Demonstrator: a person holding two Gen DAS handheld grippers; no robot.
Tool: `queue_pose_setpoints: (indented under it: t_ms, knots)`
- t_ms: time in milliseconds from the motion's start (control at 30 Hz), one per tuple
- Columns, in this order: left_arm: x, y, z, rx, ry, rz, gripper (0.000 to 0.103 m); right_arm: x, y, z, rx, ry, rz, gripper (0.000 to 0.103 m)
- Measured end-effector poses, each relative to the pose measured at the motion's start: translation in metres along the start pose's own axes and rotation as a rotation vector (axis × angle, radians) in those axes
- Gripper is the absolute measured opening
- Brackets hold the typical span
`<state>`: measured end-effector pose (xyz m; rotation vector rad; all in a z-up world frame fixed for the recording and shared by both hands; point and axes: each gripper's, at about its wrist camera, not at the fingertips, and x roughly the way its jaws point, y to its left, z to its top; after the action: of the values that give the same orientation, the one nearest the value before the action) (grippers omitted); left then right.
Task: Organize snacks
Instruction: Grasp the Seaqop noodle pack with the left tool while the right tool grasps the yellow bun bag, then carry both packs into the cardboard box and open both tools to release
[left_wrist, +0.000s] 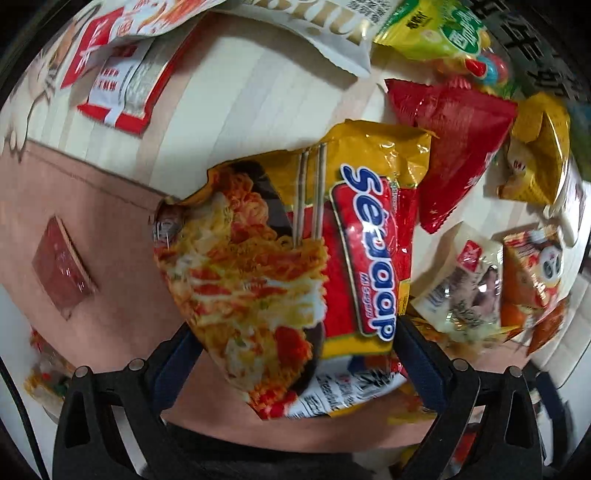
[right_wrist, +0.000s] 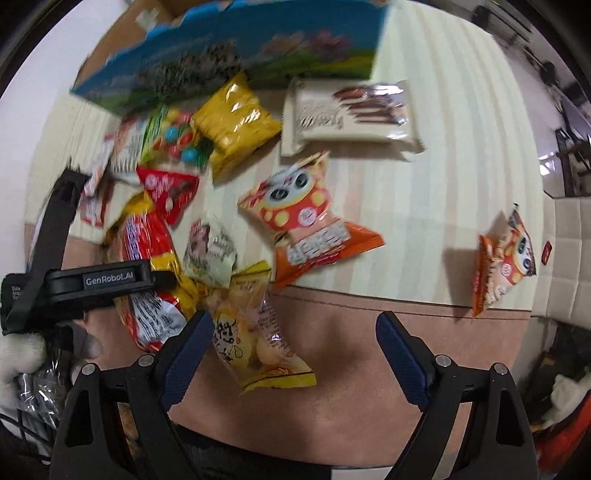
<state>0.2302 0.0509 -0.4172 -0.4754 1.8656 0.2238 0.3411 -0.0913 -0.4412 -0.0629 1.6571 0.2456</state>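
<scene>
- While clenched on the near end of the noodle pack (left_wrist: 280, 258), left gripper (left_wrist: 297, 328) with both pads pressed against the wrapper edges. Most of the pack jutting ahead of the jaws, tilted above the bench (left_wrist: 229, 92). Could twist or slide free, given the slick film and so short a bite.
- Ahead and to the right of those jaws, a red triangular bag (left_wrist: 454, 147) and a small white packet (left_wrist: 461, 280), crowded close. Likely to be knocked or buried if the pack comes down among them.
- From the right wrist, that same pack crumpled under the left gripper, with a gloved hand (right_wrist: 18, 354) behind it. Risk of crushed noodles if squeezed any harder.
- Right gripper (right_wrist: 294, 317) pointing down, jaws released and wide, grasping nothing. Yellow packet (right_wrist: 255, 332) lying between them but off-centre, just beside one pad and well apart from the other. Too blurred to tell whether the nearer pad touches it. Closing from here could shove it sideways or catch only a corner.
- Beyond those jaws, a panda snack bag (right_wrist: 306, 221), and further off a blue box (right_wrist: 240, 51). Possibly the place for sorted snacks, though that is only a guess.
- Far right of the jaws, a second panda bag (right_wrist: 506, 258) alone near the bench edge. Easy to overlook, or to nudge off in passing.
</scene>
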Motion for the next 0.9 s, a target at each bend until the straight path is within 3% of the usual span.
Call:
queue_pose_setpoints:
  t_ms: [67,267,367,500,533,567,600,733,900]
  knots:
    - [-0.001,0.005,-0.004,0.046,-0.014,0.021,0.101,0.008,0.006,-0.004,-0.01,0.022,0.015,0.092]
    - [-0.008,0.03,-0.025,0.222,-0.085,0.21,0.101,0.039,0.024,-0.011,-0.025,0.087,0.031,0.092]
    - [-0.009,0.041,-0.028,0.242,-0.098,0.211,0.101,0.051,0.034,-0.012,-0.038,0.101,0.025,0.092]
    - [-0.008,0.045,-0.022,0.185,-0.113,0.141,0.1,0.064,0.053,-0.014,-0.059,0.11,-0.012,0.092]
    - [-0.007,0.049,-0.019,0.162,-0.122,0.114,0.09,0.069,0.057,-0.015,-0.063,0.112,-0.032,0.087]
    - [0.0,0.045,-0.01,0.135,-0.126,0.095,0.089,0.072,0.062,-0.015,-0.064,0.118,-0.049,0.082]
    - [0.001,0.051,-0.008,0.119,-0.13,0.083,0.088,0.077,0.064,-0.015,-0.06,0.126,-0.066,0.068]
    - [-0.004,0.061,-0.014,0.124,-0.177,0.111,0.087,0.075,0.063,-0.022,-0.02,0.096,-0.079,0.058]
    - [-0.003,0.059,-0.013,0.154,-0.206,0.145,0.087,0.059,0.05,-0.038,0.042,0.073,-0.011,0.046]
